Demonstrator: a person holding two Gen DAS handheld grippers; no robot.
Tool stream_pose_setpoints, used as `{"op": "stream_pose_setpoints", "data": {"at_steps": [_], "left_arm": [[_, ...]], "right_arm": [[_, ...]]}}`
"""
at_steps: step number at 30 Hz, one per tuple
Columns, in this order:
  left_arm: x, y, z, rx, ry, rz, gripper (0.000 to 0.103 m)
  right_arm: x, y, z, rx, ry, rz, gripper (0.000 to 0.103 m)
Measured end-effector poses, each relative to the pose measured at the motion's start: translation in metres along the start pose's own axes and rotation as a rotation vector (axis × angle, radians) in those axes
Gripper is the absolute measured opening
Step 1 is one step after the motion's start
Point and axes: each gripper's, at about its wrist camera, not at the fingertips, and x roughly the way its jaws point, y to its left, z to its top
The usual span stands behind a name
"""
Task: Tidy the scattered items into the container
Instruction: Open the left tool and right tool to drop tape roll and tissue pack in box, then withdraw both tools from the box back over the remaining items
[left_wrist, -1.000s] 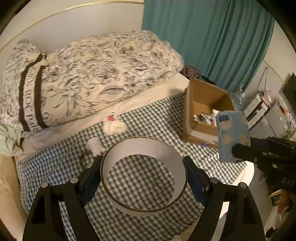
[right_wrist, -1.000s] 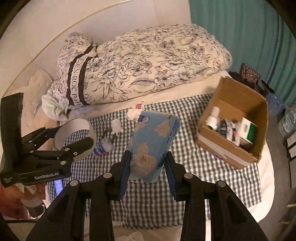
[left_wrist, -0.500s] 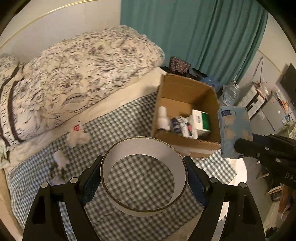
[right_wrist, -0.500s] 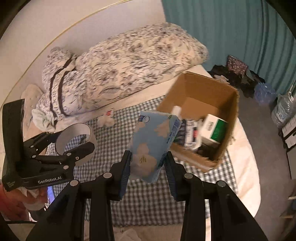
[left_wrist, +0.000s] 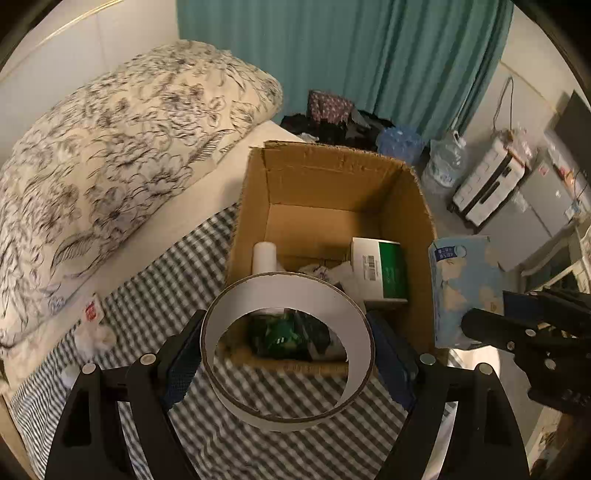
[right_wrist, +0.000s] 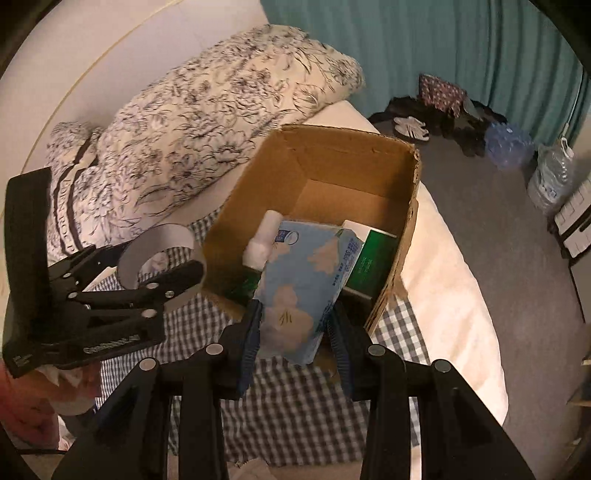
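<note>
An open cardboard box (left_wrist: 406, 206) stands on the checked cloth on the bed; it also shows in the right wrist view (right_wrist: 332, 155). It holds a green-and-white carton (left_wrist: 384, 269), a white bottle (left_wrist: 264, 254) and other small items. My left gripper (left_wrist: 288, 354) is shut on a wide tape roll (left_wrist: 328, 295) and holds it at the box's near edge. My right gripper (right_wrist: 295, 325) is shut on a blue tissue pack (right_wrist: 306, 280), held over the box's near wall; the pack also shows in the left wrist view (left_wrist: 465, 288).
A large floral duvet (left_wrist: 110, 147) lies along the bed's left. Crumpled white tissue (left_wrist: 92, 332) and a small red-marked packet (left_wrist: 90, 310) lie on the checked cloth (left_wrist: 155, 288). Teal curtain, bags, water bottles and white appliances stand on the floor beyond the bed.
Both grippers have moved right and forward to the box with their loads. The box now fills the middle of both views; the tissue pack is over its near wall.
</note>
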Motion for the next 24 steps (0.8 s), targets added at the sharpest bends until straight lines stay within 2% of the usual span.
{"op": "stream_pose_setpoints", "data": {"at_steps": [2, 4, 5, 6, 8, 14, 19, 24], "left_arm": [[0.011, -0.006, 0.007, 0.022, 0.008, -0.006, 0.085], [0.019, -0.011, 0.013, 0.048, 0.015, 0.013, 0.087], [0.024, -0.012, 0.016, 0.06, 0.025, 0.036, 0.09], [0.028, -0.013, 0.018, 0.07, 0.039, 0.065, 0.091], [0.034, -0.011, 0.021, 0.074, 0.061, 0.101, 0.093], [0.029, -0.003, 0.021, 0.04, 0.061, 0.079, 0.095], [0.006, 0.013, 0.014, -0.005, 0.035, 0.092, 0.095], [-0.022, 0.039, -0.003, -0.076, 0.017, 0.125, 0.096]], "right_arm": [[0.006, -0.004, 0.008, 0.012, -0.001, -0.003, 0.039], [0.006, -0.009, 0.018, 0.039, -0.016, -0.008, 0.057], [0.005, -0.012, 0.022, 0.058, -0.027, -0.005, 0.073], [0.003, -0.014, 0.025, 0.075, -0.044, 0.0, 0.076], [0.0, -0.017, 0.031, 0.09, -0.066, 0.012, 0.076], [0.0, -0.017, 0.032, 0.1, -0.062, -0.003, 0.076], [-0.005, -0.013, 0.024, 0.091, -0.055, -0.007, 0.076], [-0.019, 0.008, 0.014, 0.044, -0.074, 0.002, 0.076]]}}
